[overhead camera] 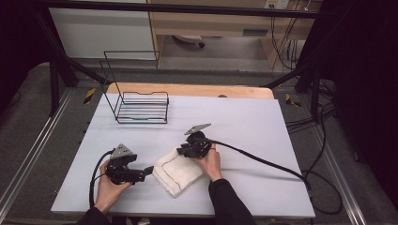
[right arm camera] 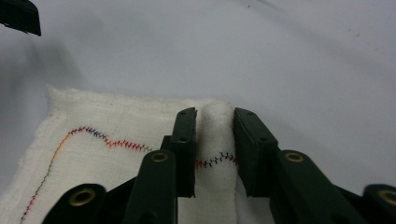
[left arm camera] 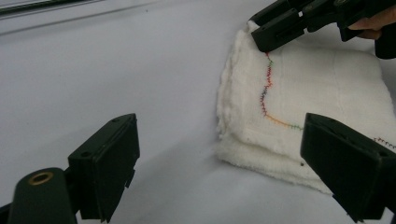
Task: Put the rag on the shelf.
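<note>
High view: fixed above the person's side, looking forward and down over the whole worktop [overhead camera: 244, 117], fairly far. Each gripper view rides low on its hand-held gripper, looking along the jaws, very close. All three share the folded white cloth [overhead camera: 176, 173] [left arm camera: 322, 93] [right arm camera: 107, 154].

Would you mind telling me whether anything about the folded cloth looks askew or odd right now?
Yes: the folded white cloth lies at a slant on the table, and the right claw pinches its edge into a raised ridge. The left claw stands open beside it. No damage shows.
</note>
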`<act>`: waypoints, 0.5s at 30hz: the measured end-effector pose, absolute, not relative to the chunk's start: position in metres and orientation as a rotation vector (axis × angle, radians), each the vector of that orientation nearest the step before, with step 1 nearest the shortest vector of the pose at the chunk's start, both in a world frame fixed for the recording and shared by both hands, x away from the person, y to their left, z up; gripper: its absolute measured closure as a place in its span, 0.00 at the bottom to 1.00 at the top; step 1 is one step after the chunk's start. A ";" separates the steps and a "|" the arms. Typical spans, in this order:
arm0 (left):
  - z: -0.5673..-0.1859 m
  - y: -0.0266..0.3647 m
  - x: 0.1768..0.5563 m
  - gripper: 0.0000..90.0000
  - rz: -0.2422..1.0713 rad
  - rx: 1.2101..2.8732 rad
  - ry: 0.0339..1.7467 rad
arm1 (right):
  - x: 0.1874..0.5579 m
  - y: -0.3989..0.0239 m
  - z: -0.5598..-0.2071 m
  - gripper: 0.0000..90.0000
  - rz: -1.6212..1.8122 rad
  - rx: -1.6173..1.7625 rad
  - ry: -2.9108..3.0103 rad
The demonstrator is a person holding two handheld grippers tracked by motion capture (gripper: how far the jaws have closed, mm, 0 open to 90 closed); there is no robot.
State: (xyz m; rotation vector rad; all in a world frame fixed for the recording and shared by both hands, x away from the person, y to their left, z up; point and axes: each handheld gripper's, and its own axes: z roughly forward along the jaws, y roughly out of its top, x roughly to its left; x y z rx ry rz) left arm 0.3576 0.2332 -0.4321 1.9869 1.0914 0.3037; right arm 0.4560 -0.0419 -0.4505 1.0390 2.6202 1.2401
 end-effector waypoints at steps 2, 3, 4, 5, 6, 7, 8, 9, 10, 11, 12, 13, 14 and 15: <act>-0.432 0.233 0.358 0.13 0.301 1.986 1.094 | 0.456 -0.042 -0.450 0.87 1.245 1.067 2.629; -0.433 0.233 0.358 0.14 0.296 1.983 1.095 | 0.456 -0.042 -0.450 0.90 1.243 1.071 2.631; -0.433 0.233 0.358 0.14 0.296 1.983 1.095 | 0.456 -0.042 -0.449 0.91 1.245 1.069 2.627; -0.433 0.233 0.359 0.14 0.295 1.982 1.096 | 0.456 -0.042 -0.449 0.91 1.245 1.069 2.627; -0.433 0.232 0.359 0.15 0.287 1.980 1.101 | 0.455 -0.043 -0.448 0.93 1.244 1.069 2.611; -0.433 0.232 0.360 0.15 0.283 1.976 1.105 | 0.453 -0.043 -0.447 0.93 1.237 1.068 2.599; -0.433 0.232 0.360 0.16 0.281 1.976 1.108 | 0.452 -0.044 -0.446 0.93 1.226 1.062 2.583; -0.433 0.232 0.360 0.16 0.281 1.976 1.108 | 0.450 -0.045 -0.444 0.93 1.214 1.059 2.565; -0.434 0.230 0.361 0.17 0.273 1.972 1.125 | 0.449 -0.046 -0.442 0.93 1.203 1.056 2.550; -0.435 0.228 0.362 0.18 0.272 1.972 1.134 | 0.448 -0.048 -0.440 0.93 1.201 1.063 2.535; -0.436 0.227 0.363 0.20 0.269 1.970 1.142 | 0.447 -0.050 -0.438 0.93 1.200 1.077 2.525; -0.437 0.225 0.365 0.22 0.262 1.963 1.154 | 0.446 -0.052 -0.437 0.93 1.200 1.096 2.517; -0.437 0.225 0.365 0.23 0.262 1.963 1.154 | 0.445 -0.054 -0.436 0.93 1.188 1.110 2.513; -0.438 0.222 0.366 0.26 0.251 1.958 1.163 | 0.443 -0.055 -0.436 0.93 1.172 1.107 2.506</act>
